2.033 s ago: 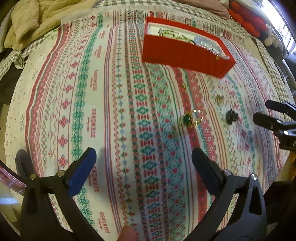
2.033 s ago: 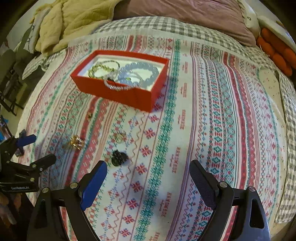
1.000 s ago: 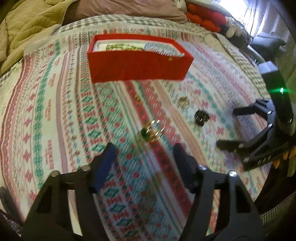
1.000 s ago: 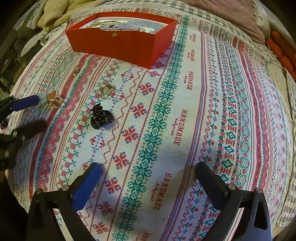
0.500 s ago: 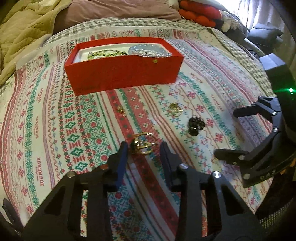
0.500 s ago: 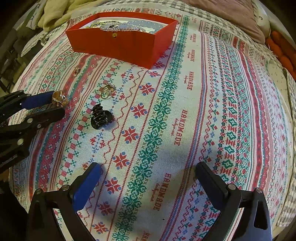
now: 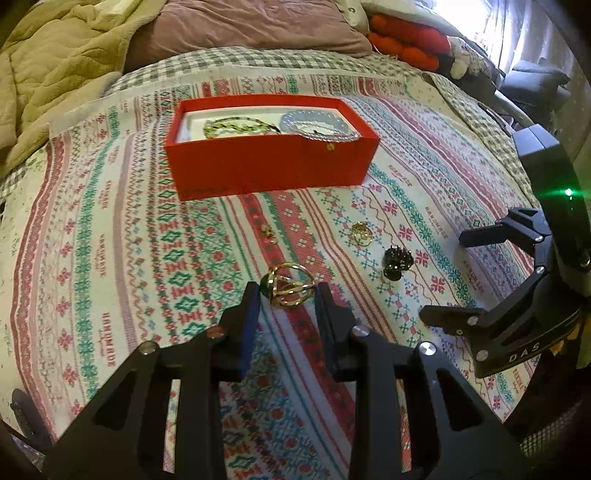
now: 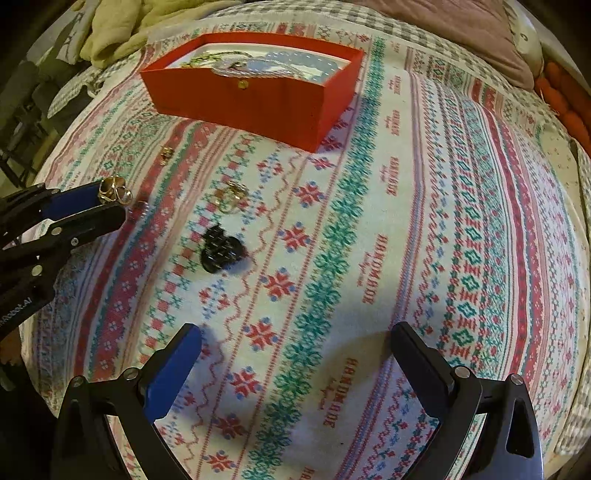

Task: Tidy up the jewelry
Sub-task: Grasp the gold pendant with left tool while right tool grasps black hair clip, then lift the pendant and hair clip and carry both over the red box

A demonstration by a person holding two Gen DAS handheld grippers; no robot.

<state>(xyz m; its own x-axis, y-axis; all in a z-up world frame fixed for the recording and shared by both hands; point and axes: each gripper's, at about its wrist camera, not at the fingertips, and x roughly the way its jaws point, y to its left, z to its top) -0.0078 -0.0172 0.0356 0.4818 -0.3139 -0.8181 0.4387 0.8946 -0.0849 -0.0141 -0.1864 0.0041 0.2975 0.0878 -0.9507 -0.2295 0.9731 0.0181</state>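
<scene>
left gripper point(image 7: 289, 291) reaches low over the woven patterned bedspread point(image 7: 110, 236), fingers pinching a gold wire ring point(image 7: 288, 285) with a dark green stone, short of the red box point(image 7: 271, 168), while right gripper point(image 8: 295, 360) hovers with fingers spread wide.

Bed covered by a white cloth point(image 7: 110, 229) cross-stitched in red and green bands, with a grey-and-white checked sheet point(image 7: 229, 59) beneath it toward the headboard end. Behind that, a mauve pillow point(image 7: 236, 29), a rumpled olive-tan quilt point(image 7: 55, 62) heaped at the left, and orange-red cushions point(image 7: 406, 40) at the right, close to a bright window point(image 7: 476, 18) letting in strong daylight. Elsewhere dim and warm-toned, with a dark chair or seat point(image 7: 535, 81) just off the bed's right edge.
</scene>
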